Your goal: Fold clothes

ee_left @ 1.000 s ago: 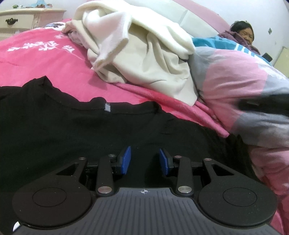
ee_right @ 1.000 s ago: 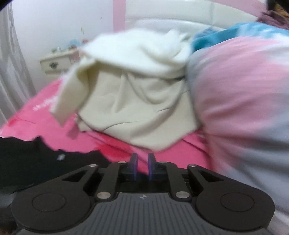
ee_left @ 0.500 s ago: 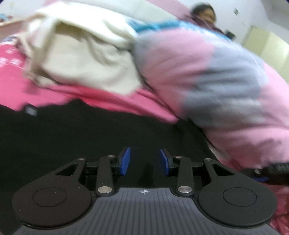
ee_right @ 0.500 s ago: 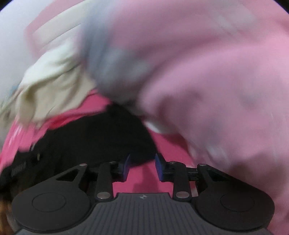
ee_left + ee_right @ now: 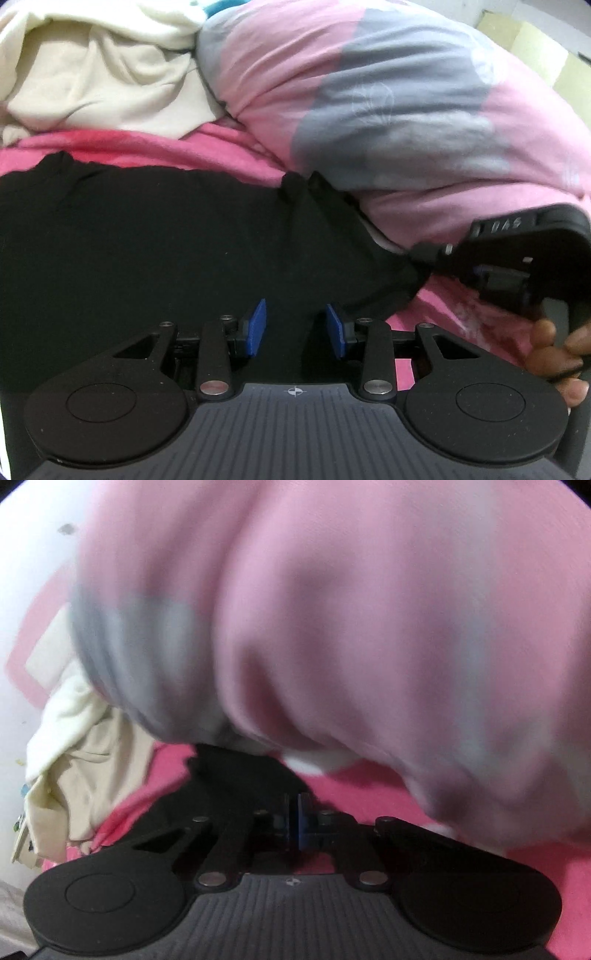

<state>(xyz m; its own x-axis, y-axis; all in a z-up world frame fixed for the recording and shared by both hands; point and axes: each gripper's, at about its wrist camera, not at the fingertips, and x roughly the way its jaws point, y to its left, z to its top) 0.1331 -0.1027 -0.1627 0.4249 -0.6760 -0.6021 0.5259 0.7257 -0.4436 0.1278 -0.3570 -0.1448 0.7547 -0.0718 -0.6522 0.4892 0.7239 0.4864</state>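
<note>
The bed's hot-pink sheet (image 5: 229, 147) runs under everything, and only my left camera shows it sharply; my right camera is smeared with blur. The bulky pink-and-grey duvet (image 5: 388, 96) fills the upper right of the left view, and in the right view it looms over nearly the whole frame as a soft mass. A heap of cream clothes (image 5: 99, 74) sits at the upper left in the left view; the right view catches it only as a pale strip at the left edge. The black T-shirt (image 5: 147, 240) lies spread flat on the sheet, its right edge tucked against the foot of the duvet. The left view shows its broad body, while the right view shows just one dark end of it reaching up to my right tool. My left gripper (image 5: 297, 328) hovers low over the shirt with its blue pads spread apart and only black cloth behind the gap, nothing pinched. My right gripper (image 5: 294, 821) has its pads pressed together; they sit right at the shirt's edge, and I think a bit of black fabric is caught between them, though the blur keeps me from being sure. Only the left view shows my right hand (image 5: 554, 354), fingers wrapped round that tool's handle.
</note>
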